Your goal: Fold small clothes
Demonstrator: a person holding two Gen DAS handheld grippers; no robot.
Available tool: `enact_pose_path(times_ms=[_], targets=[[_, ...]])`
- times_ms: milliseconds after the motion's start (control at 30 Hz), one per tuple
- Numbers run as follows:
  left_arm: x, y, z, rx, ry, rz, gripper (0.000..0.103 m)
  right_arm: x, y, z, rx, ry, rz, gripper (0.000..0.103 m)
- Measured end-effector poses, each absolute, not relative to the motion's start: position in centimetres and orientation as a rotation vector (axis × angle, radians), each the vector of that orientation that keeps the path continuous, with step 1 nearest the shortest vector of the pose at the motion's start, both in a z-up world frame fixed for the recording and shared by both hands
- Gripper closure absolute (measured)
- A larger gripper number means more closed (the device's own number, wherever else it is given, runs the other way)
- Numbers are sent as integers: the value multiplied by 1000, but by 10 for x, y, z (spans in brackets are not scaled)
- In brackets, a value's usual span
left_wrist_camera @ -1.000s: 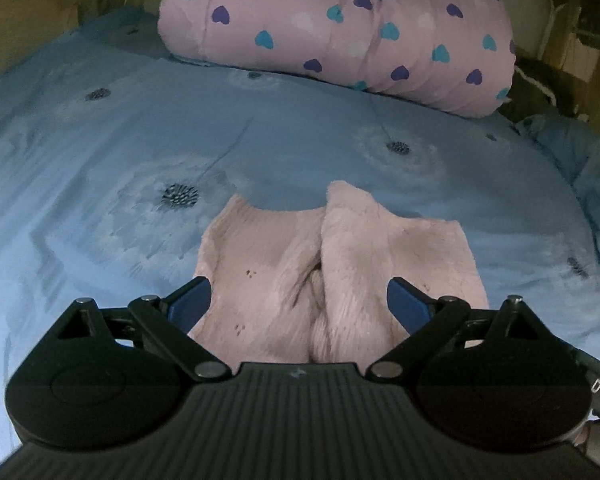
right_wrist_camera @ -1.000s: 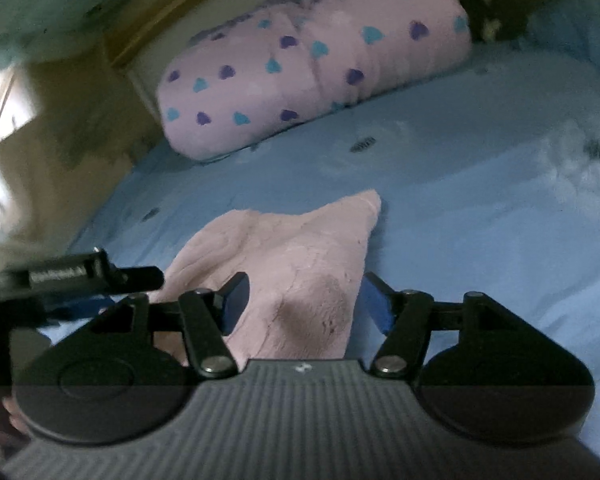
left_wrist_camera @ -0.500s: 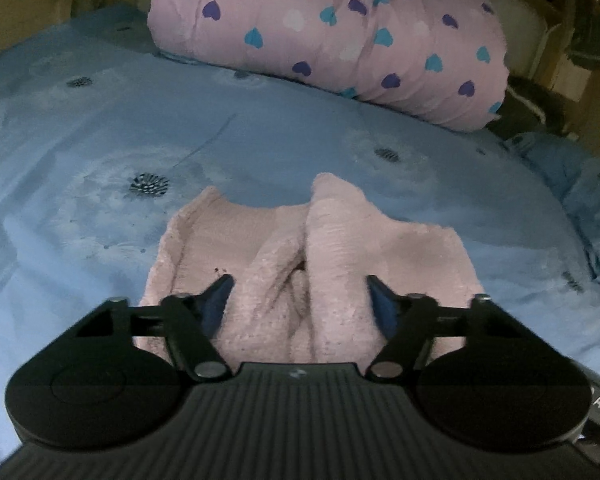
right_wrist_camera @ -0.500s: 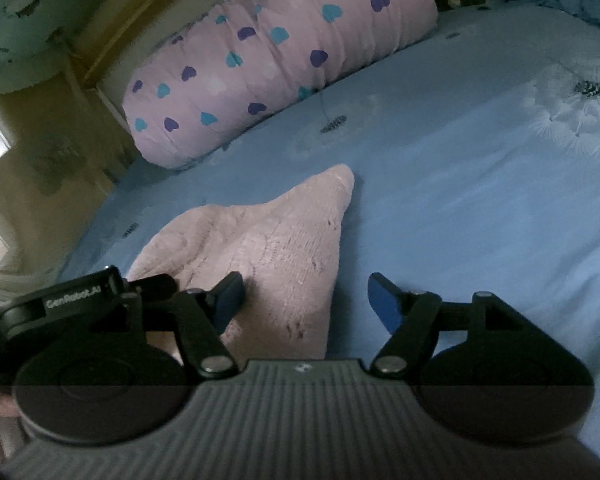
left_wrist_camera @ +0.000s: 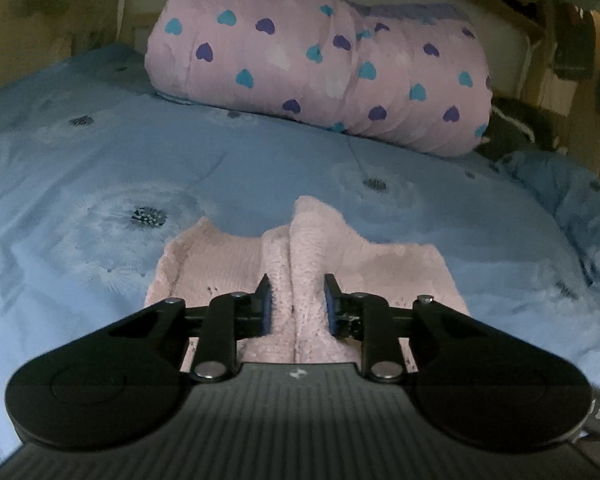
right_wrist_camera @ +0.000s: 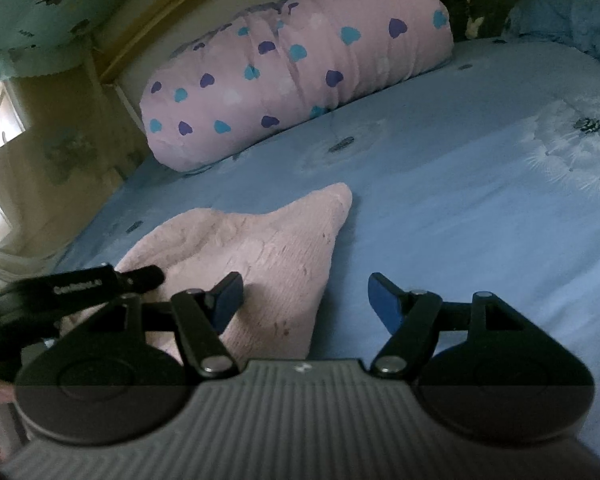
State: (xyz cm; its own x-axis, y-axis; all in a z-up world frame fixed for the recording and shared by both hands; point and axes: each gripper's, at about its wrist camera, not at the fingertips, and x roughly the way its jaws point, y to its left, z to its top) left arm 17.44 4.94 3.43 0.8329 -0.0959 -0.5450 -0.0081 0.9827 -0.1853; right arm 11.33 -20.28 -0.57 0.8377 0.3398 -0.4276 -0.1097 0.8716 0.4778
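Observation:
A small pink knitted garment (left_wrist_camera: 228, 264) lies on the blue bedsheet (left_wrist_camera: 100, 184), bunched into a ridge down its middle. My left gripper (left_wrist_camera: 296, 304) is closed in on that ridge, its blue pads pressing the pink fabric from both sides. In the right wrist view the garment (right_wrist_camera: 260, 248) spreads to the left with one corner pointing away. My right gripper (right_wrist_camera: 306, 300) is open and empty over the garment's right edge, its left finger above the cloth and its right finger above bare sheet. The left gripper's body (right_wrist_camera: 80, 284) shows at the left of that view.
A rolled pink quilt with blue and purple hearts (left_wrist_camera: 320, 64) lies across the head of the bed, also in the right wrist view (right_wrist_camera: 292, 72). Crumpled blue bedding (left_wrist_camera: 572, 200) sits at the right. A wooden bed frame and walls stand behind.
My left gripper has narrowed from wide open to gripping the garment's middle ridge. My right gripper has shifted right, towards the garment's edge, and stays open.

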Motion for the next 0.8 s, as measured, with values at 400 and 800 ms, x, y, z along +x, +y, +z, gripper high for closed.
enact_pose_path(times_ms=[400, 800], targets=[[168, 124, 26, -225, 634, 93, 76, 114, -204, -7, 443, 519, 258, 31], [155, 119, 31, -185, 602, 107, 49, 113, -195, -10, 423, 537, 311, 31]])
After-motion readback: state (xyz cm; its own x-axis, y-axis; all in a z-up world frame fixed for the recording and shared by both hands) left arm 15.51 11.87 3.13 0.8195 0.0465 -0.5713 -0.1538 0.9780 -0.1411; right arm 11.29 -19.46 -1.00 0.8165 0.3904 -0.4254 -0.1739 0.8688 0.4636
